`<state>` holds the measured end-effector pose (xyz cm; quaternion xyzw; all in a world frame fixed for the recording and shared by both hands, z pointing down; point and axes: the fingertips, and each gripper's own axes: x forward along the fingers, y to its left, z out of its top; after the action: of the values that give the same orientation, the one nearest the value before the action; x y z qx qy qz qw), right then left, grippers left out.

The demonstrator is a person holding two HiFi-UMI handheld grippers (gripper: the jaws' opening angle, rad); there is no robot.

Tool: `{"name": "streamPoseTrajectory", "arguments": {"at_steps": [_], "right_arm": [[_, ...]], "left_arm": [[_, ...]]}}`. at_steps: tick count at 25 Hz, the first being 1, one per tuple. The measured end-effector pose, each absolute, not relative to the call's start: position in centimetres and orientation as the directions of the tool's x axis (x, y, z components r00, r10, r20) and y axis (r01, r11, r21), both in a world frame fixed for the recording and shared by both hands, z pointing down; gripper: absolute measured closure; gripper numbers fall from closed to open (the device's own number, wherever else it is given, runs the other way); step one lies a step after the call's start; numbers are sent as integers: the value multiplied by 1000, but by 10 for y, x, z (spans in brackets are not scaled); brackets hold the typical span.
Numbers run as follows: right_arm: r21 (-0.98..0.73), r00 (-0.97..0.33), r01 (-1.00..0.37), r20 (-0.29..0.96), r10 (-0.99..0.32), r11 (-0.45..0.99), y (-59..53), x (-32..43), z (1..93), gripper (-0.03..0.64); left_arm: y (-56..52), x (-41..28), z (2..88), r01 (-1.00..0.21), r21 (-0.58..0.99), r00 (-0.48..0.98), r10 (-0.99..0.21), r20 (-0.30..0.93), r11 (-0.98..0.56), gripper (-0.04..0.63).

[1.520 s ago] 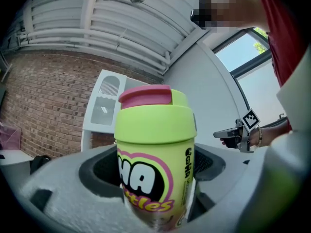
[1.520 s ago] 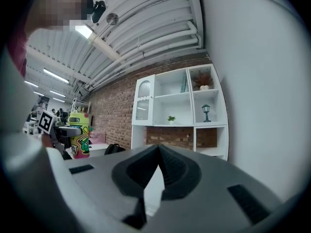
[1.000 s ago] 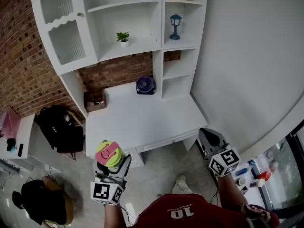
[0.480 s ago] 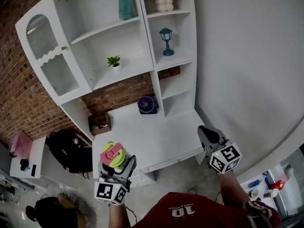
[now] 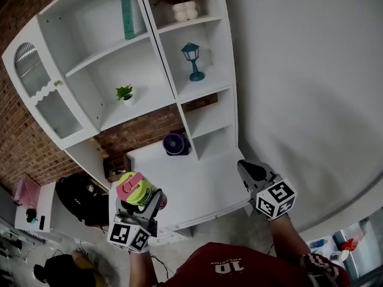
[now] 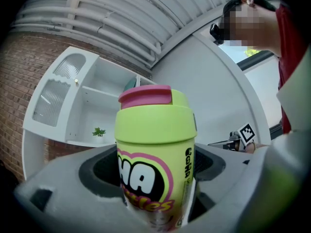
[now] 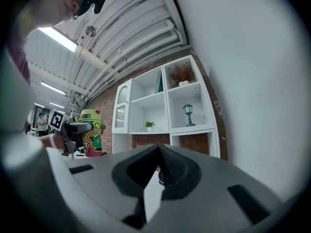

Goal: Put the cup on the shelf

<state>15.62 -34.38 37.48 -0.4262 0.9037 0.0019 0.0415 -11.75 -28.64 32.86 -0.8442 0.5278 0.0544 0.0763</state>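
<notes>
Your left gripper (image 6: 155, 181) has its jaws clamped on both sides of the cup (image 6: 155, 144), gripping low on the body. The cup is upright, a yellow-green tumbler with a pink lid, and sits snug with no gap showing in the left gripper view. Your right gripper (image 7: 156, 171) has its jaws pressed together with nothing between them.

In the head view the cup (image 5: 133, 188) is up in the air in your left gripper (image 5: 140, 207), in front of the white desk top (image 5: 197, 187) and touching no surface. Your right gripper (image 5: 250, 171) hangs off to the other side, over the desk's front corner and well apart from the cup.

Beyond is the white shelf unit (image 5: 146, 109). It has a small plant (image 5: 124, 92) on the wide middle board, a blue lantern (image 5: 191, 61) in the right column and a vase (image 5: 184, 11) above that. A purple fan (image 5: 175, 143) sits at the back of the desk.

Progress: the pick looks done and the cup is secured and lifted. The placement is not done, since the cup is well short of any shelf. What's left is to carry it up and forward, set it on a free board and let go. The wide board beside the plant looks the roomiest.
</notes>
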Motion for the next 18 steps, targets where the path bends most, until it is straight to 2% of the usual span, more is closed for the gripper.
{"name": "streamPoseTrajectory", "arguments": {"at_steps": [7, 18], "right_arm": [[-32, -707, -702, -83, -702, 711, -378, 147, 368, 612], [8, -697, -716, -65, -714, 698, -427, 113, 356, 612]], "left_arm": [[-318, -100, 330, -900, -64, 436, -889, -144, -431, 189], [-382, -125, 330, -878, -85, 478, -868, -139, -470, 189]]}}
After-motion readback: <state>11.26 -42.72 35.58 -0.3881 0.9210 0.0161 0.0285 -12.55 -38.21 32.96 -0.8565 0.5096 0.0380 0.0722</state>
